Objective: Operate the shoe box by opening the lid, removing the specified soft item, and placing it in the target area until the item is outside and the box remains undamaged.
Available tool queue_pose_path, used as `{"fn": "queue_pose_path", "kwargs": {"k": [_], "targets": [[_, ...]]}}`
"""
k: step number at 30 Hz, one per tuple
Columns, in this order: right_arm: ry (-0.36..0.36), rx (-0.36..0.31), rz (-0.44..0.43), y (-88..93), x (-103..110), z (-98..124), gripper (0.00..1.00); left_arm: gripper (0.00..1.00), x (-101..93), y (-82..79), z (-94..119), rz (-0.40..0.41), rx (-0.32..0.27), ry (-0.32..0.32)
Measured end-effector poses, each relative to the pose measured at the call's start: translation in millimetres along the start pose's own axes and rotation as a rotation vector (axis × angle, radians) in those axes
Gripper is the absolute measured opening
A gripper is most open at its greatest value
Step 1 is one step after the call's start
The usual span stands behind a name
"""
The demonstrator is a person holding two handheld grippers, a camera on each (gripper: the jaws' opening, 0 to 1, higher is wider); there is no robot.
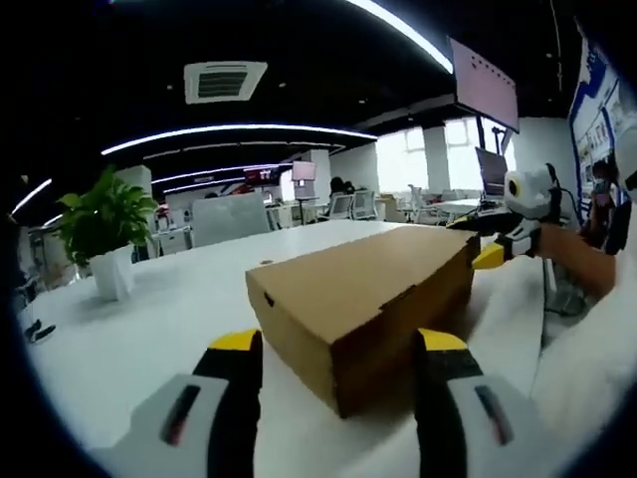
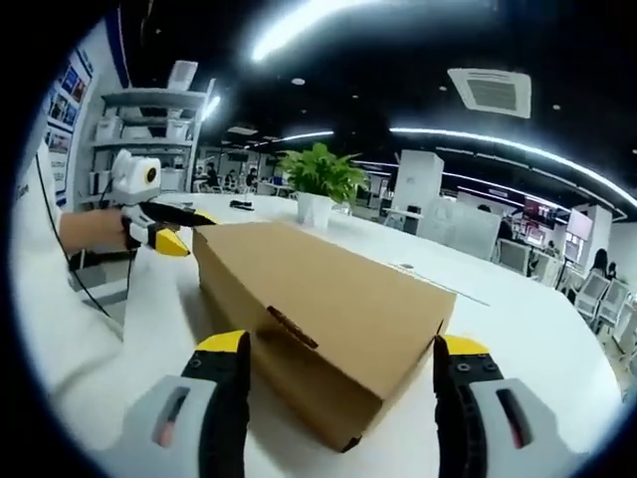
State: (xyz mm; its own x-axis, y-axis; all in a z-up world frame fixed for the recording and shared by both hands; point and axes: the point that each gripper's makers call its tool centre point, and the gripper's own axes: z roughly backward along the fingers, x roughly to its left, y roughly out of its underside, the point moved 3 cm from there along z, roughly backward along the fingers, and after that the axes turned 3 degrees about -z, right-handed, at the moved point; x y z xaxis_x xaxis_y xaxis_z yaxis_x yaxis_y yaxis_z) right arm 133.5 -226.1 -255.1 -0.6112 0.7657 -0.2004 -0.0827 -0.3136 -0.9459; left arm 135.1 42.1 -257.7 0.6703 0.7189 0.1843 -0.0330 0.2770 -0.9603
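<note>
A brown cardboard shoe box (image 1: 358,294) lies on the white table (image 1: 149,329) with its lid down. In the left gripper view my left gripper (image 1: 338,344) is open, its yellow-tipped jaws spread to either side of the box's near end. At the box's far right end my right gripper (image 1: 495,251) shows, held by a hand. In the right gripper view the same box (image 2: 318,304) runs away from me, and my right gripper (image 2: 343,347) is open with its jaws flanking the near end. My left gripper (image 2: 164,239) sits at the far left corner. Whether any jaw touches the cardboard I cannot tell.
A potted green plant (image 1: 105,224) in a white pot stands on the table beyond the box (image 2: 318,179). The table edge (image 2: 557,329) curves at the right. Shelving (image 2: 149,129), office chairs (image 2: 587,289) and monitors (image 1: 493,169) stand farther off.
</note>
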Motion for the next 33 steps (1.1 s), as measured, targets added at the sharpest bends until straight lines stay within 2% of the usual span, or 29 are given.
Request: {"fn": "queue_pose_path", "kwargs": {"k": [4,8,9,10,13,15,17,20,23,24,26,27,29,33], "targets": [[-0.004,-0.021,0.065,-9.0,3.8,5.3,0.72,0.65,-4.1,-5.1,3.0,-0.109,-0.017,0.006],[0.006,-0.020,0.166,-11.5,3.9,9.1,0.70,0.73,0.8,-11.1,7.0,-0.239,-0.012,-0.049],[0.017,-0.030,0.197,-13.5,3.3,11.4,0.69,0.73,1.7,-13.6,8.5,-0.271,-0.012,-0.070],[0.010,-0.037,0.211,-14.7,4.9,12.9,0.69,0.71,-0.9,-14.8,8.8,-0.280,-0.017,-0.055],[-0.012,-0.079,0.265,-22.5,7.9,20.3,0.67,0.64,-9.5,-26.6,11.1,-0.352,-0.075,-0.026],[-0.017,-0.104,0.320,-28.1,8.1,23.8,0.64,0.66,-15.4,-39.6,12.7,-0.408,-0.151,-0.023],[-0.041,-0.147,0.406,-35.7,13.1,30.5,0.62,0.67,-27.9,-54.0,15.7,-0.498,-0.246,0.015],[-0.049,-0.150,0.409,-40.4,15.5,37.3,0.61,0.65,-34.7,-53.5,16.0,-0.501,-0.213,0.046],[-0.050,-0.208,0.484,-53.6,19.1,48.0,0.56,0.62,-40.3,-54.5,15.3,-0.553,-0.201,0.059],[-0.051,-0.212,0.496,-54.6,19.6,49.2,0.55,0.59,-42.6,-55.3,16.0,-0.611,-0.199,0.054],[-0.053,-0.213,0.516,-57.6,23.5,54.0,0.55,0.58,-46.0,-47.6,15.0,-0.749,-0.133,0.058],[-0.054,-0.209,0.529,-59.0,25.9,55.8,0.55,0.60,-46.0,-43.5,14.0,-0.769,-0.101,0.054],[-0.061,-0.226,0.603,-65.6,33.7,60.1,0.55,0.65,-42.6,-37.8,12.0,-0.761,-0.055,0.036],[-0.055,-0.227,0.628,-69.4,39.3,64.0,0.55,0.65,-43.8,-40.5,14.4,-0.753,-0.086,0.033]]}}
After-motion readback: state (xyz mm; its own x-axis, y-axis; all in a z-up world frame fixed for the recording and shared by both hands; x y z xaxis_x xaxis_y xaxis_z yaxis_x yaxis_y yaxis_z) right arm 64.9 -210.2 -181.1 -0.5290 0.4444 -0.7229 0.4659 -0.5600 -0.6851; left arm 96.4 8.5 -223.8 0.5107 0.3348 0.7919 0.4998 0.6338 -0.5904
